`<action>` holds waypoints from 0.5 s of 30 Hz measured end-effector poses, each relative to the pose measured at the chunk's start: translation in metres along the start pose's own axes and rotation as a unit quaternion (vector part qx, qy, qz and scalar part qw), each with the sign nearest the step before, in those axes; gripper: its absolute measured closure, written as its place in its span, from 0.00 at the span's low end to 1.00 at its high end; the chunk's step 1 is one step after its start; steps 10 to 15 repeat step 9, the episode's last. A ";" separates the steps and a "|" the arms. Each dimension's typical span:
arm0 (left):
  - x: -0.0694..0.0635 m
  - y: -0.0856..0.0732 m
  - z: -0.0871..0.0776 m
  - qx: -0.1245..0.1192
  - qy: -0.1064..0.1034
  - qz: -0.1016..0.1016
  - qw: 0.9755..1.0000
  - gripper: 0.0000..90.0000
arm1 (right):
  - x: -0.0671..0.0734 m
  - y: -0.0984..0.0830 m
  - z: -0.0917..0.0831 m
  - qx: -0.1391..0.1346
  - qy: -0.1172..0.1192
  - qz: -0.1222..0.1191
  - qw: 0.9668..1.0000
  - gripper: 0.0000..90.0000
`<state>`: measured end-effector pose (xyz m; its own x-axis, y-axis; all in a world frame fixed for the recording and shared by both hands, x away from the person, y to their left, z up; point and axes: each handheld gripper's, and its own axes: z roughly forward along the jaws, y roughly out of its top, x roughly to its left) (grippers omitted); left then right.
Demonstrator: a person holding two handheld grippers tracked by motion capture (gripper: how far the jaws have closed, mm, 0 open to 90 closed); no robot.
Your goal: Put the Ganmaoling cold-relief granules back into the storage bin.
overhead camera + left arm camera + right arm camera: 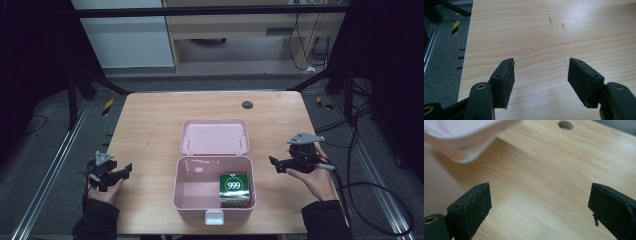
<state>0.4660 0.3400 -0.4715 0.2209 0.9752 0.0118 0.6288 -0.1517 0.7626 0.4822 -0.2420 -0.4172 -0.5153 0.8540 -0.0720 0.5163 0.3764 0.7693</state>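
Dark room with black frame rails and grey floor surrounding a light wooden table (pixel 150 125); cables are trailing at the right edge of the high view. A pink box (pixel 214 200) is sitting at lower centre of that frame, its lid (pixel 215 136) lying folded back flat behind it; a green carton (pixel 234 189) marked 999 is standing inside, in the box's right-hand part, close to the right wall.

The left gripper (pixel 126 170) is hovering at lower left of the high view, well apart from the box; in the left gripper view its jaws are standing apart over bare wood with nothing between them. The right gripper (pixel 272 162) is sitting just right of the box, pointing toward it; in the right gripper view its jaws are gaping wide, empty, with the pink lid edge (pixel 461 142) blurring across the upper left.

Risks, as judged:
- the right gripper is working close to the box wall; a sideways nudge could be sliding the light box across the table;
- lid is unsupported and hinged; catching its corner could be flipping it shut on the carton;
- carton is sitting tight by the wall, so a jaw may be jamming between them or tipping the carton;
- nothing is steadying the box.
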 end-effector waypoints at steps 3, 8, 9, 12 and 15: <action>0.000 0.000 0.001 0.001 0.001 0.000 1.000 0.42 | -0.006 -0.013 0.009 0.004 -0.021 0.022 1.000 0.06; 0.000 -0.002 0.004 0.006 0.003 0.004 1.000 0.37 | -0.019 -0.030 0.019 0.002 -0.059 0.052 0.997 0.06; 0.000 -0.002 0.005 0.007 0.003 0.005 1.000 0.36 | -0.022 -0.033 0.020 0.004 -0.067 0.059 0.996 0.05; 0.000 -0.002 0.005 0.007 0.003 0.005 1.000 0.36 | -0.022 -0.033 0.020 0.004 -0.067 0.059 0.996 0.05; 0.000 -0.002 0.005 0.007 0.003 0.005 1.000 0.36 | -0.022 -0.033 0.020 0.004 -0.067 0.059 0.996 0.05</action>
